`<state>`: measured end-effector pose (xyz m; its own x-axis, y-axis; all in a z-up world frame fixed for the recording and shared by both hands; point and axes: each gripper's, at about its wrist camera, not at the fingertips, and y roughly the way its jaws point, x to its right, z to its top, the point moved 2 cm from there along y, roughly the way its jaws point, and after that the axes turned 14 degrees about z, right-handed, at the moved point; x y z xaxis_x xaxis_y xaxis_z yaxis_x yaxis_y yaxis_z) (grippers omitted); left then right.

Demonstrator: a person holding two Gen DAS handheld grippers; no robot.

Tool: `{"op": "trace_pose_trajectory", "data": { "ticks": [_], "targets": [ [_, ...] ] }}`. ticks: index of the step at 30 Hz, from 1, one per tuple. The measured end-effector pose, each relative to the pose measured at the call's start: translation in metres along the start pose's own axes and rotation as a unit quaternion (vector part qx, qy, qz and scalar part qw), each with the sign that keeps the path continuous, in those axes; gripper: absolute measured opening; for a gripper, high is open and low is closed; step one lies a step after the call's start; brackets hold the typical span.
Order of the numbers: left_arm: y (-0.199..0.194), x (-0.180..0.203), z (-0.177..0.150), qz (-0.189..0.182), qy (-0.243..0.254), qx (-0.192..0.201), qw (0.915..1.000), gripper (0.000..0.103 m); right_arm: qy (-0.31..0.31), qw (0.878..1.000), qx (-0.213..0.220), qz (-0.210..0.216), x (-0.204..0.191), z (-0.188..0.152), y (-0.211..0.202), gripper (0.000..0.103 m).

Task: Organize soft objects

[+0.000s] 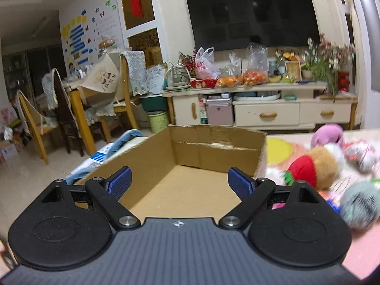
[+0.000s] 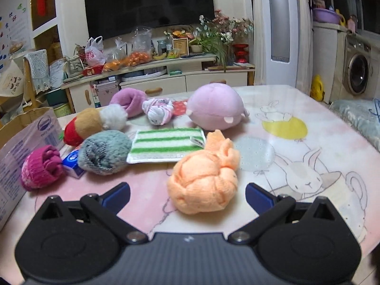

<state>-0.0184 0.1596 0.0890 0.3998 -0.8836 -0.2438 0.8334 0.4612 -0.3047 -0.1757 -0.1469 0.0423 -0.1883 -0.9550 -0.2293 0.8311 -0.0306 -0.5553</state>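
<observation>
Above the empty cardboard box (image 1: 201, 156), left tongs (image 1: 179, 181) gape, released; over the desk (image 2: 308, 142), right tongs (image 2: 187, 196) spread, unclenched, behind an orange rolled cloth (image 2: 204, 185).

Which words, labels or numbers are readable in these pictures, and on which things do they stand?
None can be quoted with confidence.
Cardboard box: blue oval logo and small print on its side, too blurred.
Small blue packet: print unreadable.
Striped cloth: tag too small.
White plastic bag: red print blurred.
Wall poster: green characters, too blurred.
</observation>
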Motion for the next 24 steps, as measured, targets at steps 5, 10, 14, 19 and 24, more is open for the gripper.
{"op": "trace_pose_trajectory", "data": {
  "ticks": [5, 10, 14, 19, 24],
  "targets": [
    [0.013, 0.008, 0.01, -0.015, -0.022, -0.01, 0.9996, 0.103, -0.006, 1.0, -0.003, -0.005, 0.007, 0.005, 0.014, 0.102],
    [0.015, 0.003, 0.01, -0.009, -0.034, -0.015, 0.9993, 0.103, -0.013, 1.0, -0.013, -0.009, 0.015, 0.01, 0.028, 0.102],
    [-0.005, -0.001, 0.011, -0.003, -0.024, 0.017, 0.9996, 0.103, -0.005, 1.0, -0.021, -0.009, 0.023, 0.01, 0.036, 0.102],
    [-0.032, -0.003, 0.006, -0.057, -0.017, 0.02, 0.998, 0.103, 0.0, 1.0, -0.023, -0.004, 0.029, 0.011, 0.042, 0.102],
    [-0.059, 0.012, -0.009, -0.139, 0.032, 0.006, 0.9898, 0.103, -0.002, 1.0, -0.022, 0.006, 0.031, 0.011, 0.046, 0.102]
  ]
}}
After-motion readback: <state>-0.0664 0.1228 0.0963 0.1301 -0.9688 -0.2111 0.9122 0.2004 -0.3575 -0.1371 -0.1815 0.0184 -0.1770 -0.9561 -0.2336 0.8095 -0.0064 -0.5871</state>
